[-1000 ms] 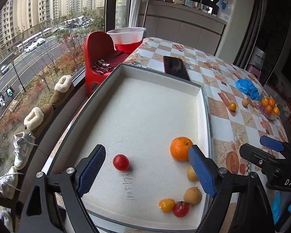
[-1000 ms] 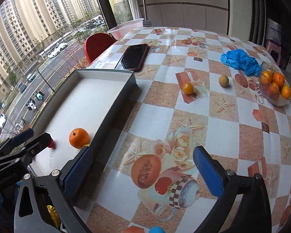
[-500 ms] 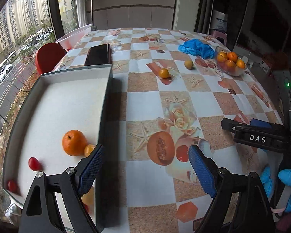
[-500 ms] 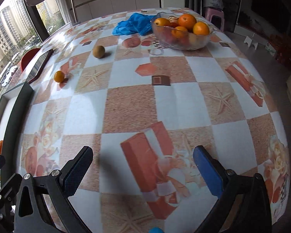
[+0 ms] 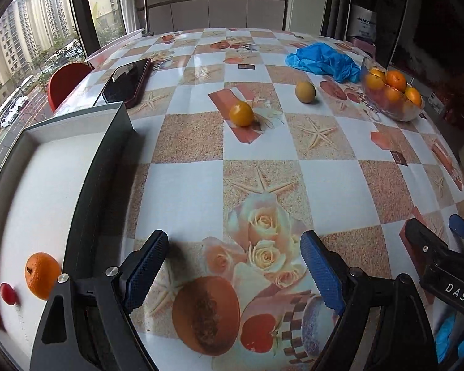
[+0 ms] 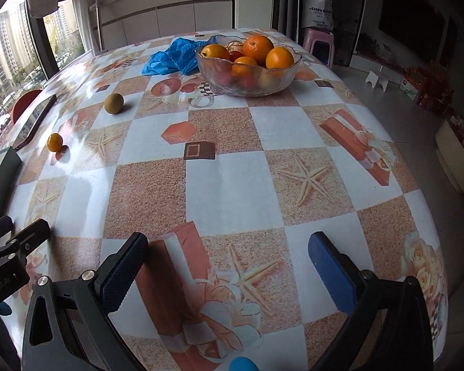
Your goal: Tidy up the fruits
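Observation:
My left gripper [image 5: 232,262] is open and empty above the patterned tablecloth, just right of the white tray [image 5: 108,142]. In the tray lie an orange [image 5: 41,275] and small red fruits [image 5: 7,293]. A small yellow-orange fruit [image 5: 241,113] and a brownish round fruit [image 5: 305,91] lie loose on the table. A glass bowl [image 6: 247,80] holds several oranges [image 6: 258,46]. My right gripper [image 6: 229,262] is open and empty over the table, well short of the bowl. The loose fruits also show in the right wrist view: the yellow-orange fruit [image 6: 54,141] and the brownish fruit [image 6: 113,103].
A dark phone [image 5: 126,82] lies beyond the tray. A crumpled blue glove [image 5: 323,60] lies beside the bowl. A red chair [image 5: 66,82] stands at the window side. The table's right edge [image 6: 417,185] drops to the floor, with a pink stool [image 6: 320,41] beyond.
Both grippers have swung right, away from the tray and toward the loose fruits and the bowl. Both stay open and empty. The right view has come a little nearer the bowl.

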`<state>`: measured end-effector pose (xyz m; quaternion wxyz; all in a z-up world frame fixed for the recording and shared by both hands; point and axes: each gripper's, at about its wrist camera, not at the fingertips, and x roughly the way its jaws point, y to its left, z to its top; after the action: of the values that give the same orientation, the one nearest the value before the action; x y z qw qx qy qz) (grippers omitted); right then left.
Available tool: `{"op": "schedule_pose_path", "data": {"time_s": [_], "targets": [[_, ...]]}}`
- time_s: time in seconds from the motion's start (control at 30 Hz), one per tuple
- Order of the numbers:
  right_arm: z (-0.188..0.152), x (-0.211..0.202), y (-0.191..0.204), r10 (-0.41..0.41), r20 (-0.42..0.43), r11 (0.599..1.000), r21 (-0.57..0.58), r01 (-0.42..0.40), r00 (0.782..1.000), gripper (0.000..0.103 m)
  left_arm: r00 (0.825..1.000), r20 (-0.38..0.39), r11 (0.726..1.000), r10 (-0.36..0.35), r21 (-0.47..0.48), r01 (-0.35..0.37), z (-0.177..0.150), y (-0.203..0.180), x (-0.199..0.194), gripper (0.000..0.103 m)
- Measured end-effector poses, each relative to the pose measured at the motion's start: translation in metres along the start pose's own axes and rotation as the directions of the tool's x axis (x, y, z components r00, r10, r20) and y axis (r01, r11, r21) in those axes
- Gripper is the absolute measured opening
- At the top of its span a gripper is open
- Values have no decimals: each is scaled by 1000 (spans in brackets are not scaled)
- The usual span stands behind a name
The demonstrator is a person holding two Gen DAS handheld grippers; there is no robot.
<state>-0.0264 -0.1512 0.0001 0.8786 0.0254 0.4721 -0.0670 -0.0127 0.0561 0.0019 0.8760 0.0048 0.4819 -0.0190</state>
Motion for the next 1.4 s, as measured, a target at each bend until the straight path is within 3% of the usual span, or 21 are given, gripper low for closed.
{"op": "schedule_pose_path", "data": {"time_s": [0.1,0.3,1.4], "targets": [[11,7,4,-6,-7,1000,7,6,1000,103,1000,20,1000,5,-13,-4,8,0,12,103],[18,16,11,-6,24,1000,7,6,1000,103,999,43,1000,1,-6,-1,12,1,15,103],[18,16,11,-5,23,1000,7,5,1000,103,999,43,1000,1,-7,-1,12,1,16,103]]}}
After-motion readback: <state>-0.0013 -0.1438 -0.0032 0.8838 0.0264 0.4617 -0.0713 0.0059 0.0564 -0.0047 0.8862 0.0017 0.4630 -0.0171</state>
